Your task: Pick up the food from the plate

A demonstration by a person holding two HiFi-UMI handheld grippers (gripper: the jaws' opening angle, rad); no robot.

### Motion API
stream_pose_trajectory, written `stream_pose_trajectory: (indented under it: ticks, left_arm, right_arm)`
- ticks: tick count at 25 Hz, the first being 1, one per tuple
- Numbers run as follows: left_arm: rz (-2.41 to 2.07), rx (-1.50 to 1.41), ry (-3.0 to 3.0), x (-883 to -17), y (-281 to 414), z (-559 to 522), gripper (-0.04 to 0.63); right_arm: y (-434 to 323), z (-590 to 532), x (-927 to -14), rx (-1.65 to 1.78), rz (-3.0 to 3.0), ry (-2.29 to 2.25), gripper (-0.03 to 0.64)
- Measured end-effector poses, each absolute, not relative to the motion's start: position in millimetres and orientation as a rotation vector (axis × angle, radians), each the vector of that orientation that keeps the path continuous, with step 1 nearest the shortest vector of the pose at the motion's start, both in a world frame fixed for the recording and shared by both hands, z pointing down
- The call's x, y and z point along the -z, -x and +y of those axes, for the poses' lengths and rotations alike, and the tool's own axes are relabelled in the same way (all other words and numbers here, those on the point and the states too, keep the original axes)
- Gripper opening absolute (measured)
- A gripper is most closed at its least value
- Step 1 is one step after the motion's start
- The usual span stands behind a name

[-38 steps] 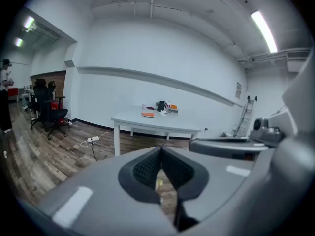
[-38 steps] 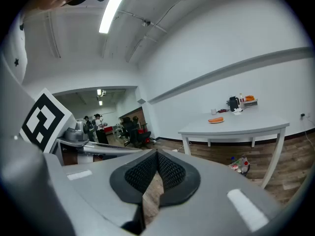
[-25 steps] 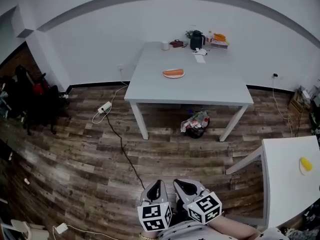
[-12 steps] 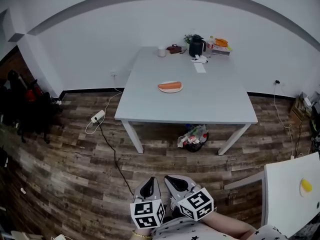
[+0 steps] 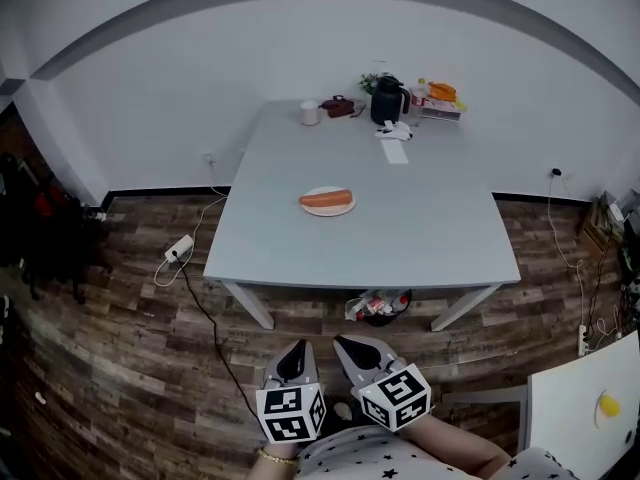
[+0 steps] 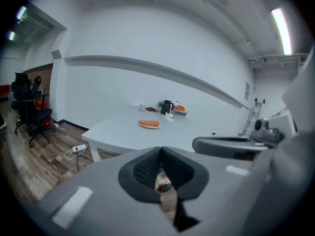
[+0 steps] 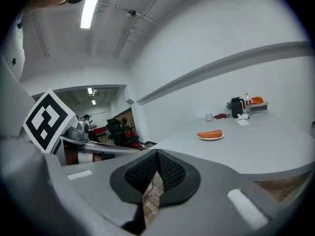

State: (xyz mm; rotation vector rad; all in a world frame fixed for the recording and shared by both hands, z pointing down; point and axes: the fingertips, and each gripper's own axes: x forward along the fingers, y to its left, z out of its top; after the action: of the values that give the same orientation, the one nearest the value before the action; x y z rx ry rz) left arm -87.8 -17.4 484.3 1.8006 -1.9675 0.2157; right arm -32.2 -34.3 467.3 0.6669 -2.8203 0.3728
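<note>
An orange sausage [image 5: 326,198] lies on a small white plate [image 5: 327,209] near the middle of the grey table [image 5: 420,248]. The sausage [image 6: 148,123] also shows in the left gripper view, and the sausage [image 7: 210,133] shows in the right gripper view, far off in both. My left gripper [image 5: 293,359] and right gripper [image 5: 352,349] hang side by side low in the head view, well short of the table's near edge. Both have their jaws shut with nothing between the pads.
A black kettle [image 5: 386,100], a white cup [image 5: 309,113], a sheet of paper [image 5: 394,151] and orange items [image 5: 439,93] stand at the table's far edge. A rubbish bag [image 5: 378,305] sits under the table. A power strip [image 5: 178,247] and cable lie on the wood floor. A second white table [image 5: 580,413] is at right.
The grey table and plate have come nearer and lower in the head view as the person walks towards them. Both grippers stay shut, held close together.
</note>
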Motion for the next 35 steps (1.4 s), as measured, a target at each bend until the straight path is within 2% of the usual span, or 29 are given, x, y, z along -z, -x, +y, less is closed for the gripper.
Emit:
stream_pose_trajectory:
  ticks: [8, 17, 26, 27, 28, 35]
  left_arm:
    - [-1.885, -0.280, -1.838, -499, 111, -100, 0.008]
    - [-1.757, -0.383, -1.986, -494, 162, -254, 0.008]
    - [-1.416, -0.883, -2.271, -530, 187, -403, 0.009]
    - [-1.346, -0.943, -2.298, -536, 187, -417, 0.018]
    - [-1.269, -1.008, -2.326, -544, 186, -428, 0.071]
    - [-0.772, -1.533, -2.458, -610, 171, -474, 0.216]
  right_arm:
    - [39, -111, -479, -0.429, -2.773, -0.770, -0.002]
    - [63, -245, -468, -0.415, -2.706, -1.015, -0.002]
    - [92, -340, -476, -0.498, -2.638, -1.164, -0.002]
    - [95, -347, -477, -0.502, -2.630, -1.172, -0.002]
    - [98, -355, -479, -0.506, -2.622, -1.183, -0.002]
    - [109, -385, -495, -0.590, -2.566, -1.245, -0.002]
